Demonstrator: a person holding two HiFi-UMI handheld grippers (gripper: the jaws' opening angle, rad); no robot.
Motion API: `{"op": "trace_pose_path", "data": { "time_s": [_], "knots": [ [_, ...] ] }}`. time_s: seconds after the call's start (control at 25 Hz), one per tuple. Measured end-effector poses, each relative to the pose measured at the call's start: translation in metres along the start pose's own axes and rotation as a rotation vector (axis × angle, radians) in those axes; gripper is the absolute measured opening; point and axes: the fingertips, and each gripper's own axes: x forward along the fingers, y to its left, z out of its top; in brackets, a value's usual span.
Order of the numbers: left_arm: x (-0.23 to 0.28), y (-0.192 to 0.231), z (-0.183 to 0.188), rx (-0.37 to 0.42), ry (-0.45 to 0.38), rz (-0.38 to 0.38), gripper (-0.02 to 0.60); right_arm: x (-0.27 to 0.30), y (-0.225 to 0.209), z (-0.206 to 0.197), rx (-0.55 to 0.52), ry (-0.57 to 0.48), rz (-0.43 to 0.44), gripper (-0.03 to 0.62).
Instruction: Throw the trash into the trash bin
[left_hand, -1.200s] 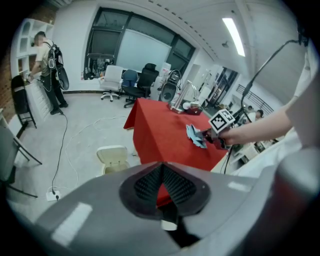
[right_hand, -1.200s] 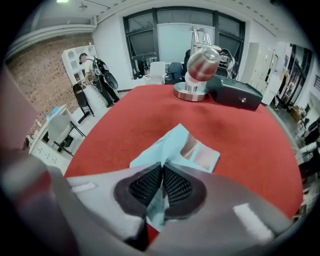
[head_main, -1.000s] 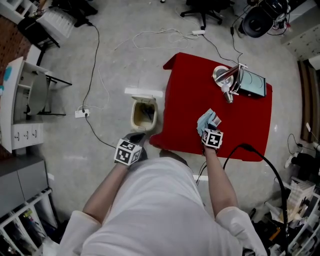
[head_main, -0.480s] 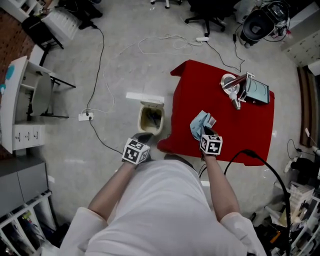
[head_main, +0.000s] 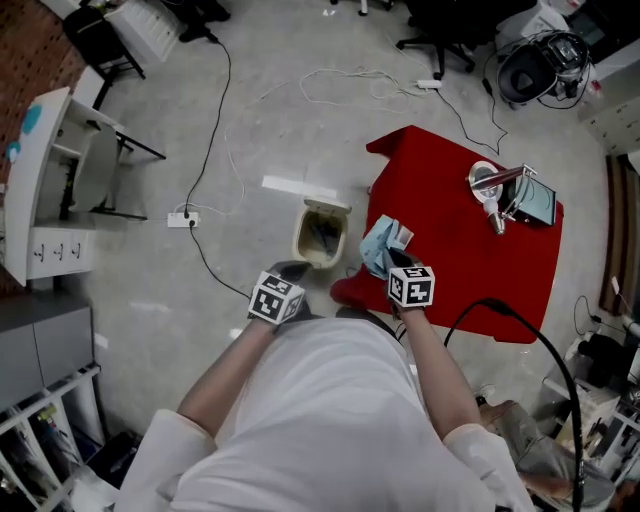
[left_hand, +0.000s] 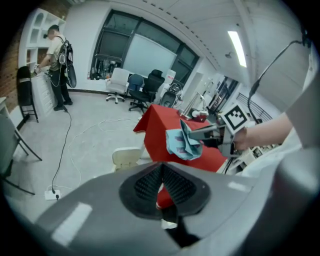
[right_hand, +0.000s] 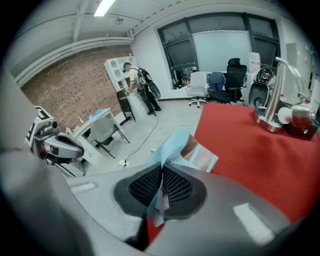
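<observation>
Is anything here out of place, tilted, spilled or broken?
Nothing stands out. The bin stands upright beside the table, lid open, and the right claw is shut on the wrapper.

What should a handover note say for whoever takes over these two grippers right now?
The right gripper is shut on the trash, a crumpled light blue wrapper, held over the left edge of the red table.
The left gripper is shut and empty, over the floor near the trash bin.
The trash bin stands on the floor just left of the table, with its lid open.
Done: the trash is picked up.
Left: carry it over the bin's opening, open the jaws and let it drop in.
</observation>
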Motion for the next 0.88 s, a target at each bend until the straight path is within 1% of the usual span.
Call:
{"op": "trace_pose_path", "data": {
  "time_s": [0.16, 0.32, 0.44, 0.6, 0.88],
  "knots": [
    [-0.008, 0.02, -0.005, -0.021, -0.002, 0.014, 0.005, 0.024, 0.035, 0.003, -0.049, 0.029, 0.07, 0.009],
    [-0.017, 0.041, -0.013, -0.045, 0.007, 0.025, 0.005, 0.048, 0.061, 0.001, -0.056, 0.061, 0.101, 0.009],
    [-0.022, 0.054, -0.017, -0.077, 0.008, 0.027, 0.005, 0.063, 0.077, -0.002, -0.064, 0.086, 0.128, 0.009],
    [-0.015, 0.07, -0.022, -0.107, 0.012, 0.023, 0.006, 0.088, 0.092, -0.006, -0.079, 0.114, 0.163, 0.009],
    [0.003, 0.099, -0.045, -0.139, 0.04, 0.026, 0.005, 0.141, 0.096, -0.021, -0.005, 0.148, 0.16, 0.009]
  ]
}}
